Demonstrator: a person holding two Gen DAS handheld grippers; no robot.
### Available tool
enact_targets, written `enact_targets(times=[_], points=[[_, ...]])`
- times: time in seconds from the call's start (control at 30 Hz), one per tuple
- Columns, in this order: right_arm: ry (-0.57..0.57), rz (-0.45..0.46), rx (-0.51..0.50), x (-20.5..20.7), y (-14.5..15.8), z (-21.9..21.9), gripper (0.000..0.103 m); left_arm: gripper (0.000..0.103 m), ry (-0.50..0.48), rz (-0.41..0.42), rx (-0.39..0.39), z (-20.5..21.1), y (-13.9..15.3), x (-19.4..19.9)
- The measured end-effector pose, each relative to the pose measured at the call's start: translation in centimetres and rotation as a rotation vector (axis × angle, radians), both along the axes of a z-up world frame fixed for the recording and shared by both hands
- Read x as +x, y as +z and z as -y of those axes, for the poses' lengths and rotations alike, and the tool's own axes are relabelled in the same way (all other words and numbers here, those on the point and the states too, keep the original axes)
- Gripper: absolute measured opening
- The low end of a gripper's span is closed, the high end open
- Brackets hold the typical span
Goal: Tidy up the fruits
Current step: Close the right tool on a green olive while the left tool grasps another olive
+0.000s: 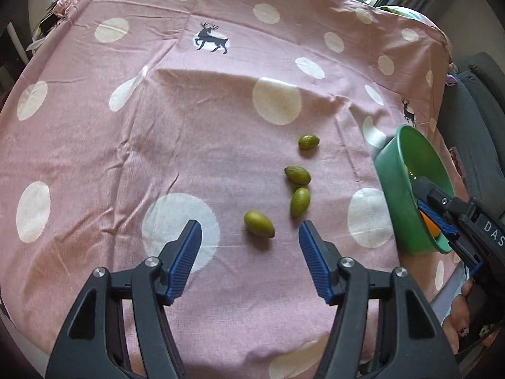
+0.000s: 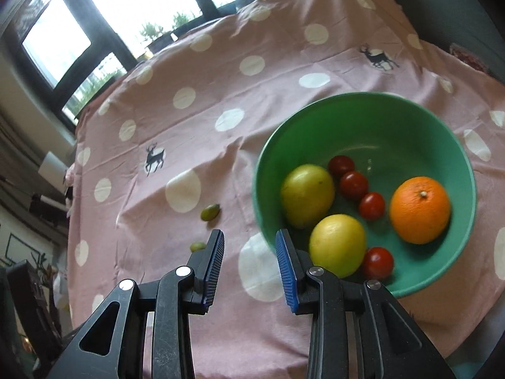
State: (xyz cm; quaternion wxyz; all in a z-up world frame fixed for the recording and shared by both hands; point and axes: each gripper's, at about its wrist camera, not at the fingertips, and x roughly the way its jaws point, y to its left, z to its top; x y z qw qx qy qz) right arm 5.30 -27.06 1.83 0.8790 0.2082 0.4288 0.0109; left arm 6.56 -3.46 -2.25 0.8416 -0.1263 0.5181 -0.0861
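Several small green olive-like fruits lie on the pink dotted cloth; the nearest fruit sits just ahead of my open, empty left gripper, between its fingertips. Others lie further out. A green bowl holds an orange, two yellow-green fruits and several cherry tomatoes. My right gripper is open and empty, hovering at the bowl's near left rim. It shows in the left wrist view over the bowl. Two green fruits show left of it.
The pink cloth with white dots and deer prints covers the table. Grey upholstery lies beyond the right table edge. Windows stand behind the far edge. Clutter sits at the far left corner.
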Motion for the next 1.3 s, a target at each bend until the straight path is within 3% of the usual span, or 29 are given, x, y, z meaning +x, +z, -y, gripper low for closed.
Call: enact_targets(times=[0.13,0.23,0.37,0.5,0.87,1.3], points=[[-0.003,0.007,-0.091,0.4,0.2,-2.2,0.043,0.062,-0.008,-0.021,-0.01,-0.1,-1.0,0.3],[0.052,0.012,-0.051,0.6,0.3,-3.1,0.043,0.058,-0.011,-0.03,-0.029,0.0,-1.5,0.7],[0.113,0.009,-0.071,1.4,0.0,-4.8,0.043,0.051,-0.017,-0.057,-0.113,-0.3,-2.2,1.1],[0.17,-0.089,0.036,3.2,-2.6,-5.6,0.043,0.044,-0.02,-0.079,-0.155,-0.2,-2.7,1.4],[0.19,-0.195,0.086,5.6,-5.9,-7.0,0.024,0.041,0.038,-0.079,-0.184,-0.7,-3.1,2.0],[0.211,-0.251,0.094,6.1,-7.3,-7.8,0.024,0.021,0.033,-0.06,-0.127,0.6,-3.3,2.3]])
